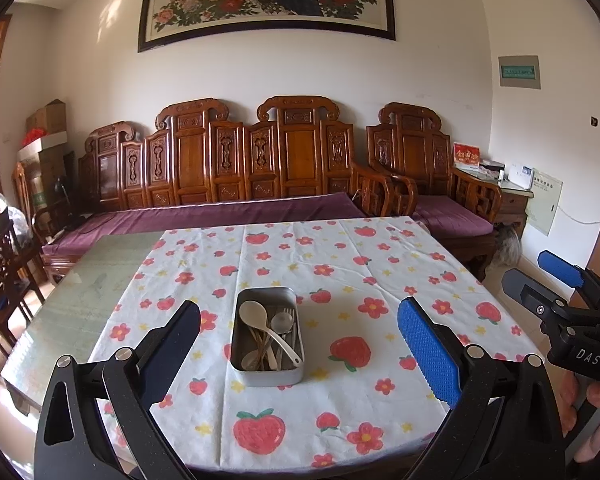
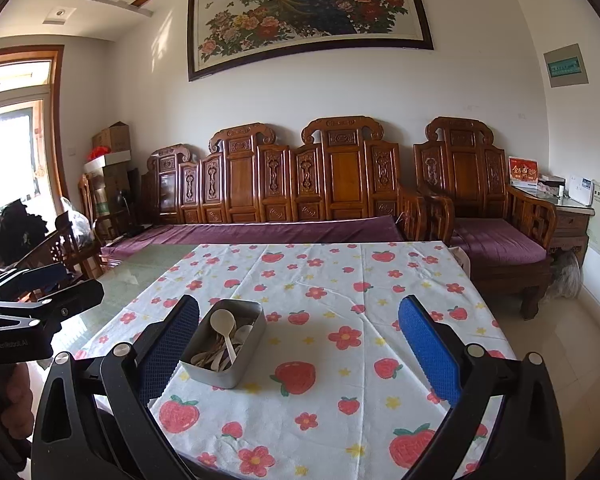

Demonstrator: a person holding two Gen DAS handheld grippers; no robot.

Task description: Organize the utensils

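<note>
Fingers [image 1: 428, 356] of both the left gripper [image 1: 300, 344] and right gripper [image 2: 300, 344] are held released at lower frame, above the strawberry-print tabletop [image 1: 340, 420], where spoons [image 1: 256, 316] and a fork [image 1: 288, 314] are gathered in the metal tin [image 1: 266, 376] at centre, with a carved bench [image 1: 236, 160] seen behind.

My two wrist views sit side by side above the near table edge, facing the sofa [image 1: 220, 208], sharing the tin [image 1: 267, 336] [image 2: 224, 344] close ahead.

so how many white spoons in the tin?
2 clearly visible. A large white spoon lies diagonally on top in the metal tin; a smaller one has its bowl at the tin's near end. More may be hidden under the pile.
</note>
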